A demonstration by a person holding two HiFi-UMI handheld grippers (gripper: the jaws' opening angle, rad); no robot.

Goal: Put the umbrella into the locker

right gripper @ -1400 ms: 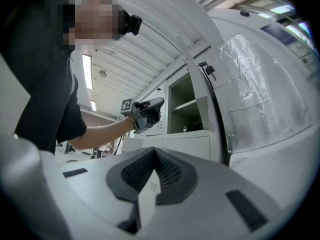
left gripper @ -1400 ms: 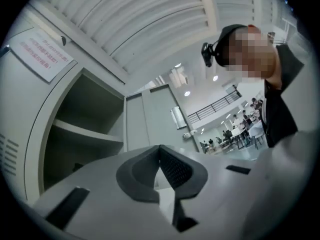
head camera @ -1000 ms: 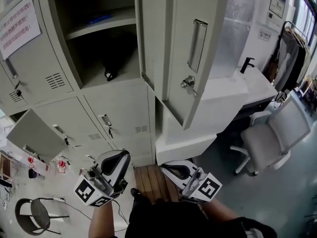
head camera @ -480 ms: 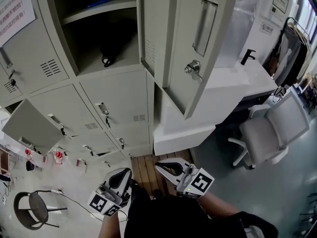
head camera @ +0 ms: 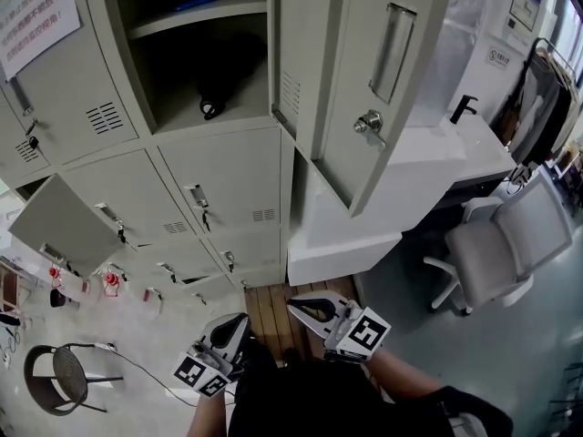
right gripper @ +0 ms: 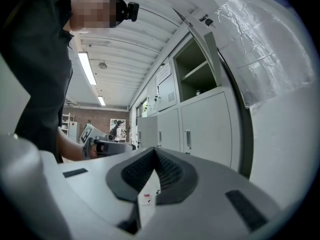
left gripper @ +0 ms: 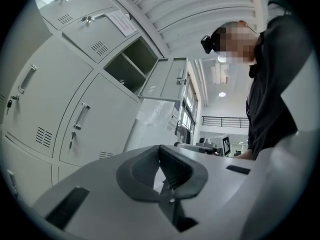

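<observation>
Left gripper (head camera: 230, 328) dropped well lower, right gripper (head camera: 305, 306) slightly, fingers of both closed, empty

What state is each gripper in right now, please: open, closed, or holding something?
Left gripper: closed, jaws together, holding nothing.
Right gripper: closed, jaws together, holding nothing.

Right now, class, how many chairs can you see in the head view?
2: a pale office chair at the right, and a dark round-seated chair at lower left. More may be hidden beyond the frame.
</observation>
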